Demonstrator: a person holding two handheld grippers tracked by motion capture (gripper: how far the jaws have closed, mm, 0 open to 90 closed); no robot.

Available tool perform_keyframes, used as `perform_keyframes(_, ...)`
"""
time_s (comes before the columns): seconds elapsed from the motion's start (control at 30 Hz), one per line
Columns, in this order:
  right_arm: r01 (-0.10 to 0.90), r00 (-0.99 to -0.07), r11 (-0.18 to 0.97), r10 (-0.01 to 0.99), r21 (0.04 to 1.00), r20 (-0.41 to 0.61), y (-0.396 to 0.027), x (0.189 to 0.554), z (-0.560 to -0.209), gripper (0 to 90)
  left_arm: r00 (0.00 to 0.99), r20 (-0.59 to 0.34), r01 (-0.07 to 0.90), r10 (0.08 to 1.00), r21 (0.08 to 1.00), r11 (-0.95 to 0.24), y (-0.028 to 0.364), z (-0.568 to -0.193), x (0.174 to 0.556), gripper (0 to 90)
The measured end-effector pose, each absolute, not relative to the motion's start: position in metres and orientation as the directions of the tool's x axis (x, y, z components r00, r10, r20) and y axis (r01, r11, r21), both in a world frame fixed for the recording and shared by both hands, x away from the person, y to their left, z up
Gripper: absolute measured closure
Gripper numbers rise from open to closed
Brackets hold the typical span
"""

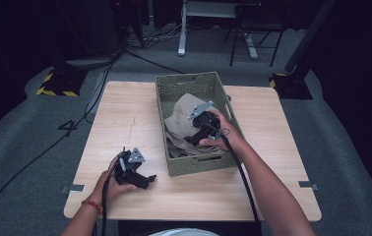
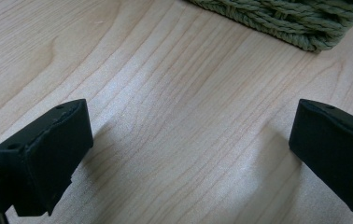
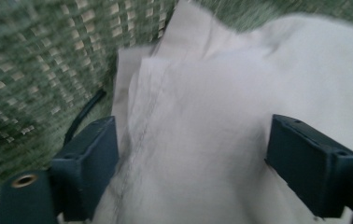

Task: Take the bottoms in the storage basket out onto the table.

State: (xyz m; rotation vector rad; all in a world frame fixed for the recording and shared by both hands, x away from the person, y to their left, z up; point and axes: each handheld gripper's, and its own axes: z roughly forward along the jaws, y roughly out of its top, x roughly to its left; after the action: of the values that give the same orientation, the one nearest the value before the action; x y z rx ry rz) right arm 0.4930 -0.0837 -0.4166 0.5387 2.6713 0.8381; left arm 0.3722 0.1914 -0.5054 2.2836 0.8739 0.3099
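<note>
Starting at the left of the high view, we hold the left hand-held gripper (image 1: 147, 181) low over the wooden surface (image 1: 125, 118), near its front edge and well apart from the work; in the left gripper view its jaws stand wide apart with nothing but bare wood grain between them, and a corner of the woven green basket (image 2: 277, 21) shows just ahead. Moving right, that basket (image 1: 174, 88) sits near the middle of the surface, and the beige cloth (image 1: 181, 120) lies crumpled inside it, bunched toward the near end. Our right hand-held gripper (image 1: 192, 139) reaches down into the basket over the cloth; the right gripper view shows its jaws apart, one on each side of a raised fold with a stitched seam (image 3: 142, 126) running down it, not yet pinching, though that view is blurred. We judge the cloth soft, light and limp: it will drape and drag rather than lift as one piece, so the layered fold by the seam looks like the best place to take hold, since doubled fabric gives the pads more to bite. The basket walls stand close on the left of the jaws, and a loose weave could snag a fingertip or the trailing cable. Open room lies to the left and front of the basket, where the surface is bare.
</note>
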Motion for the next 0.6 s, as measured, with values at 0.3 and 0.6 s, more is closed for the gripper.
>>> perform_keyframes(0.3,0.36,-0.86,0.797,0.485,0.484,-0.158,-0.082,0.509,-0.442,7.1,0.747,-0.02,0.507,0.664,0.664,-0.549,0.191,-0.506,0.372,0.1)
perform_keyframes(0.6,0.481,-0.843,0.775,0.537,0.41,-0.025,-0.086,0.523,-0.451,15.9,0.751,-0.022,0.506,0.66,0.661,-0.554,0.19,-0.506,0.373,0.1)
